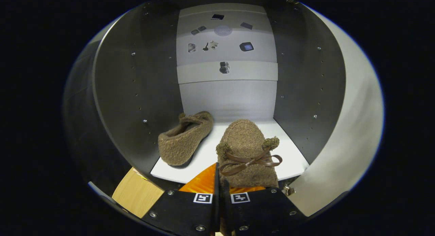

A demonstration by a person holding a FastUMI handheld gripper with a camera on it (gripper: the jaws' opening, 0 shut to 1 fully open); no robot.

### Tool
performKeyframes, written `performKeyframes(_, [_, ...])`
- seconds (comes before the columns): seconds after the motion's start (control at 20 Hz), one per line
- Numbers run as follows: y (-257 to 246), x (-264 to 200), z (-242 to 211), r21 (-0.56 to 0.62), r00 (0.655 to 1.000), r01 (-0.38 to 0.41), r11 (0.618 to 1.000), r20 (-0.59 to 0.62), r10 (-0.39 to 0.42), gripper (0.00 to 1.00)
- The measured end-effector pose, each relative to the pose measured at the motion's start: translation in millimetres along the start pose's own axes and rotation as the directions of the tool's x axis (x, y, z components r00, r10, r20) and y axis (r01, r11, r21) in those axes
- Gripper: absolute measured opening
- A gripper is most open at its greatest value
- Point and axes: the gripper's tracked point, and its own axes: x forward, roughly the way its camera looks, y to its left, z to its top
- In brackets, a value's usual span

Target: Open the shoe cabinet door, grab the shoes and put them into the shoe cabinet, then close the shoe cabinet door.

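Observation:
My gripper [221,188] is shut on a brown fuzzy shoe [245,144] with a brown bow and two pompoms, pinching the edge of its opening at the heel end. The shoe points toe-first into the open shoe cabinet [136,93], its toe over the white shelf [289,154]. A second matching brown shoe [185,139] lies on that shelf to the left, beside the dark left wall, toe toward the back. The cabinet door [353,127] stands open at the right.
The cabinet has dark side walls with rows of peg holes and a pale back panel [226,93]. A wooden surface [136,193] shows below the cabinet's front left corner. A door hinge [289,190] sits at the lower right of the opening.

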Motion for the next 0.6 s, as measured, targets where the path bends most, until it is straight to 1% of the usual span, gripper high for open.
performKeyframes(0.3, [-17.3, 61.5, 43.6, 0.0, 1.0, 0.019, 1.0, -0.018, -0.019, 0.05])
performKeyframes(0.45, [-21.8, 88.9, 51.1, 0.004, 0.999, 0.019, 1.0, -0.041, -0.018, 0.06])
performKeyframes(0.6, [-27.1, 113.4, 48.3, 0.002, 0.997, 0.03, 1.0, -0.075, -0.03, 0.05])
